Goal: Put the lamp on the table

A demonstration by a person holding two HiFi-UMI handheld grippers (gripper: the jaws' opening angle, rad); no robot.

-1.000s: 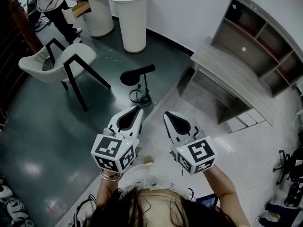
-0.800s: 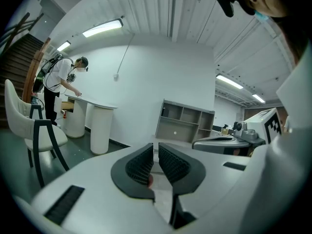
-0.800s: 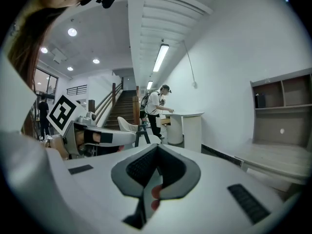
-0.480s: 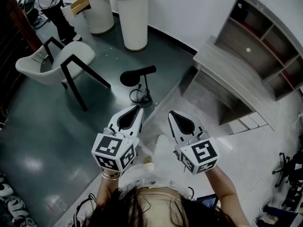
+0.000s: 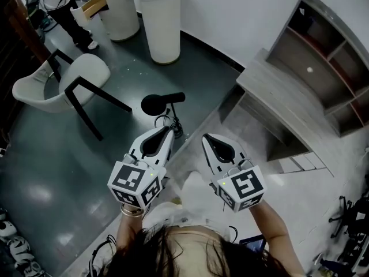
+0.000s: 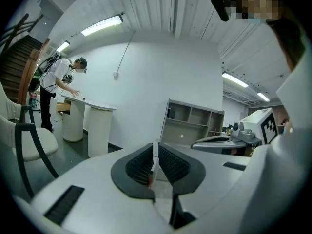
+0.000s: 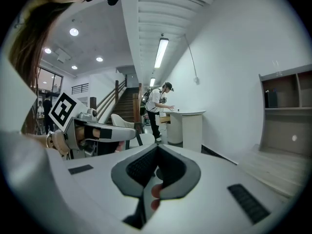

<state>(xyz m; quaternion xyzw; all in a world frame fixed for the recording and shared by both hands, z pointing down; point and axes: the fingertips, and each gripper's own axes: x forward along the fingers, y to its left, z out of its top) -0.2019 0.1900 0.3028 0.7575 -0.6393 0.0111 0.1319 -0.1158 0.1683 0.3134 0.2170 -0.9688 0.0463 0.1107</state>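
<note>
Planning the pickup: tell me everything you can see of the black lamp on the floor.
The lamp is all black: a round disc, a short bar jutting right from it, and a thin stem running toward the camera. Its cord lies in loose loops beside the stem. It sits on the dark grey floor, close to the edge of the paler flooring. Only the floor touches it; whether it stands upright cannot be told.

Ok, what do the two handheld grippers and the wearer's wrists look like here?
Both the left gripper and right gripper are white, tapering shells with dark ribbed pads, each carrying a cube of black-and-white square markers at the rear. A bracelet rings the left wrist.
</note>
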